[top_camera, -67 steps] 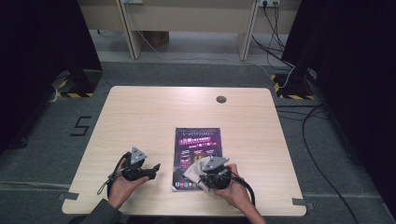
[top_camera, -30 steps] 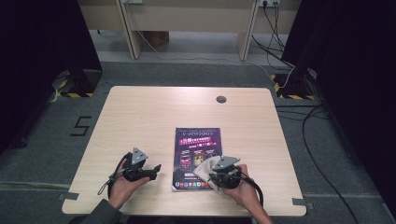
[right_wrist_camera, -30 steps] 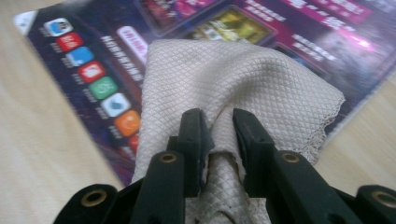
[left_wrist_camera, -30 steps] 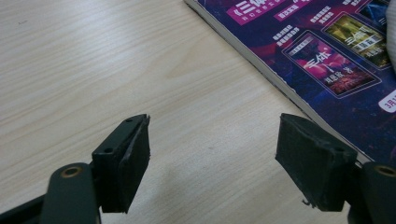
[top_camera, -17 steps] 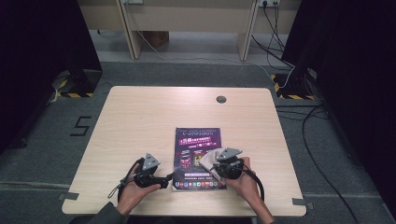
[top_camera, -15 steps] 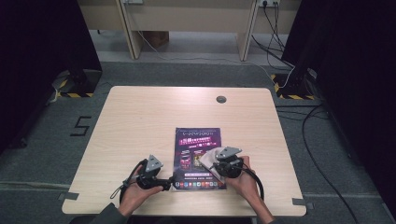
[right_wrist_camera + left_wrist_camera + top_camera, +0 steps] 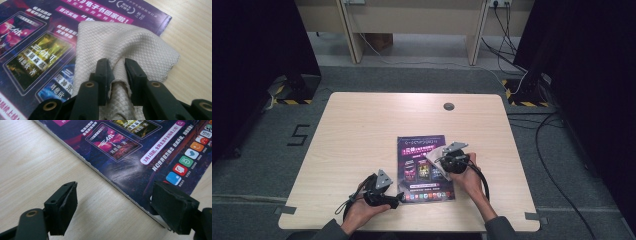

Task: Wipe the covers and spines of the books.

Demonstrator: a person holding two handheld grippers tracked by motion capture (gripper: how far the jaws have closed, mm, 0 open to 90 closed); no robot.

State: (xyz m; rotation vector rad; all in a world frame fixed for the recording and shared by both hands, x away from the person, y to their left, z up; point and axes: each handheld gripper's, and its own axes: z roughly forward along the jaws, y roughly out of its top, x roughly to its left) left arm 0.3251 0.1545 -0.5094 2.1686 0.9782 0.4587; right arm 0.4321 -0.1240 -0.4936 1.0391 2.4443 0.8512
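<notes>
Beige waffle-weave cloth (image 7: 120,47), bunched into a fold, lying on the purple glossy magazine (image 7: 424,167). Magazine flat, face up, near the surface's front edge.

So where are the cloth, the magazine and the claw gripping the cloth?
cloth (image 7: 130,47), right gripper view, its waffle-textured middle.
magazine (image 7: 414,150), high view, upper cover.
right claw (image 7: 117,72), right gripper view, between its fingertips.
</notes>
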